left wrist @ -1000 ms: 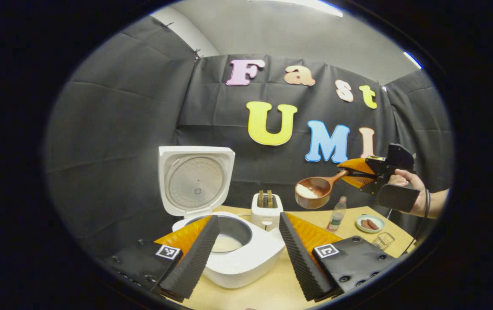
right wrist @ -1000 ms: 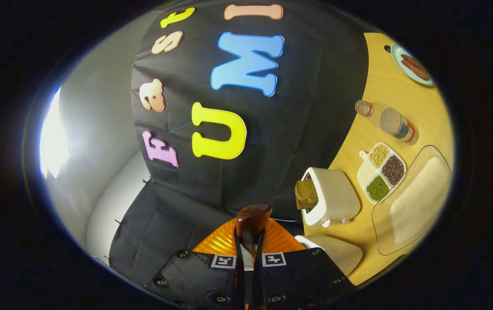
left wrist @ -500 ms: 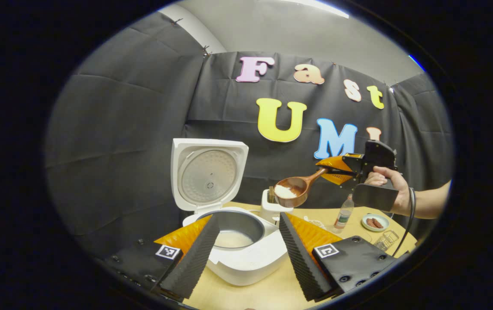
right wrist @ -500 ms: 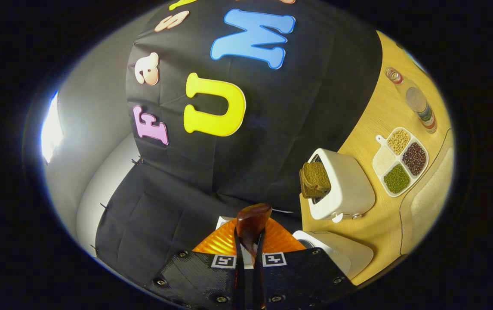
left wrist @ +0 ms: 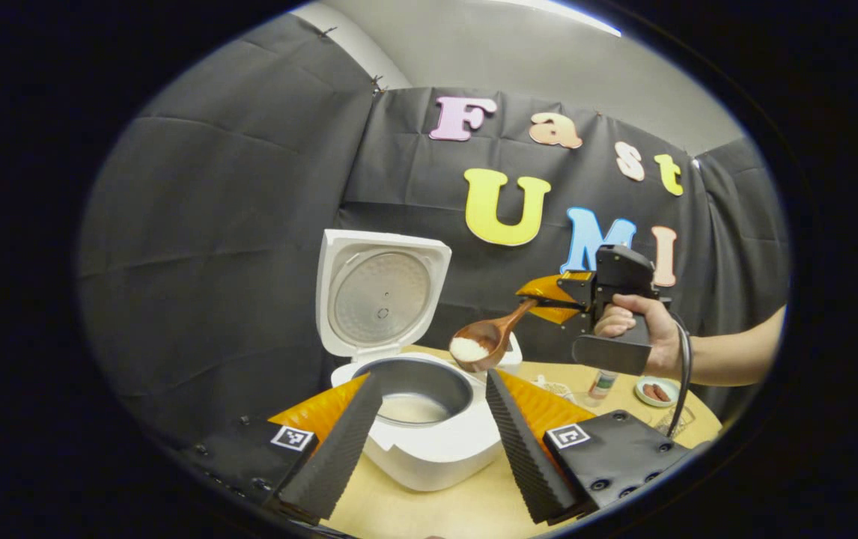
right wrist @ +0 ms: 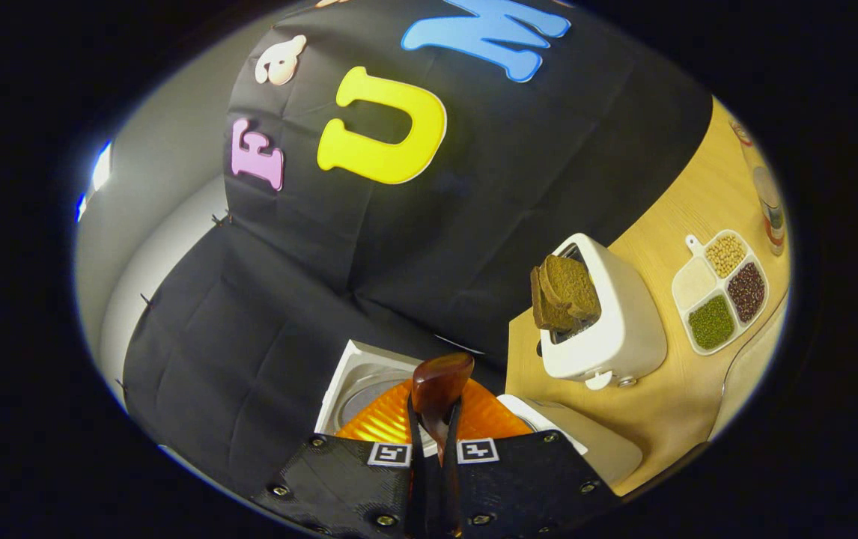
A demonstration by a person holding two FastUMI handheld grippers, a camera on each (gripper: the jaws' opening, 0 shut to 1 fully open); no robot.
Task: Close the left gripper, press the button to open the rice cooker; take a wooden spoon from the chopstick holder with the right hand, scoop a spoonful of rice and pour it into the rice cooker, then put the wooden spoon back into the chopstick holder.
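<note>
**Loaded spoon positioned at the cooker rim**

Your left gripper (left wrist: 429, 442) is holding its fingers spread apart, framing the rice cooker (left wrist: 429, 438) on the worktop (left wrist: 429, 513), whose lid (left wrist: 382, 299) is standing open. Your right gripper (left wrist: 549, 301) is clamping its fingers on the handle of the wooden spoon (left wrist: 483, 346), whose bowl is carrying rice just above the pot's right rim. Behind it, a toaster (right wrist: 612, 322) is holding bread.

L tongs (left wrist: 429, 442) spread wide; R tongs (right wrist: 430, 442) clamped tight, hand (left wrist: 642, 329) gripping handle.
</note>
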